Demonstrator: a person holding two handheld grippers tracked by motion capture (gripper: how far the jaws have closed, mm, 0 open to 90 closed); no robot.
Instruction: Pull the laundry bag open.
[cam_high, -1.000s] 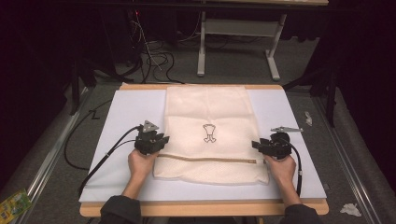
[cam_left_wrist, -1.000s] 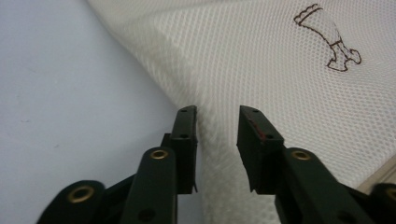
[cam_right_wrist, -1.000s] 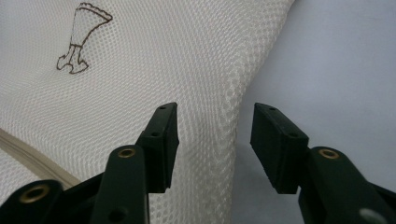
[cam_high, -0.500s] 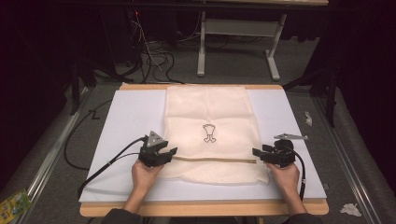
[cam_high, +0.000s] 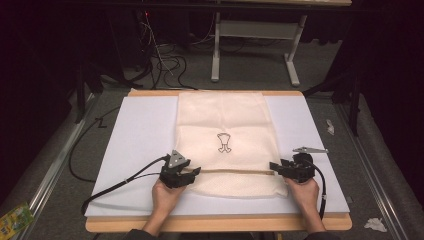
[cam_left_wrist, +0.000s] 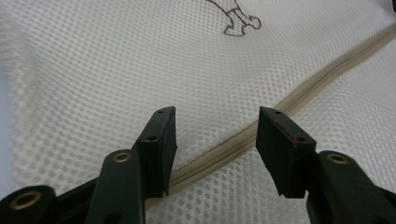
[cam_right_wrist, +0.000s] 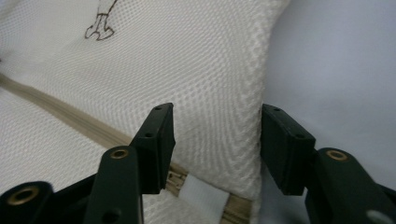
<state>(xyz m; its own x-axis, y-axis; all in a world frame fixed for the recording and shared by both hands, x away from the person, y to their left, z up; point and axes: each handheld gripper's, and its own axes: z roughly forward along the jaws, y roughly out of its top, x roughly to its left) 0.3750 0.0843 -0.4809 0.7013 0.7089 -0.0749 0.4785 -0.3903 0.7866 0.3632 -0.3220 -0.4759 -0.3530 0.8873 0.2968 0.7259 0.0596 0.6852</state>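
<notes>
Clearly both grippers, left (cam_high: 196, 171) and right (cam_high: 272, 165), stood spread, the left's jaws just opening; careless pinching might have snagged the mesh bag (cam_high: 225, 125) beside its zipper (cam_high: 230, 171).

Black left gripper (cam_high: 196, 172), brass screws, grey plate, trailing black cable

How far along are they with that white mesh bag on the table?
Done so far: the mesh bag lies flat on the white mat, its beige zipper looking shut. In hand: the left gripper and right gripper sit at the zipper's two ends. The left jaws have just been opening, the right ones just closing a little; both stand open over the mesh, gripping nothing. Left to do: probably gripping the bag; nothing is lifted or folded yet.
</notes>
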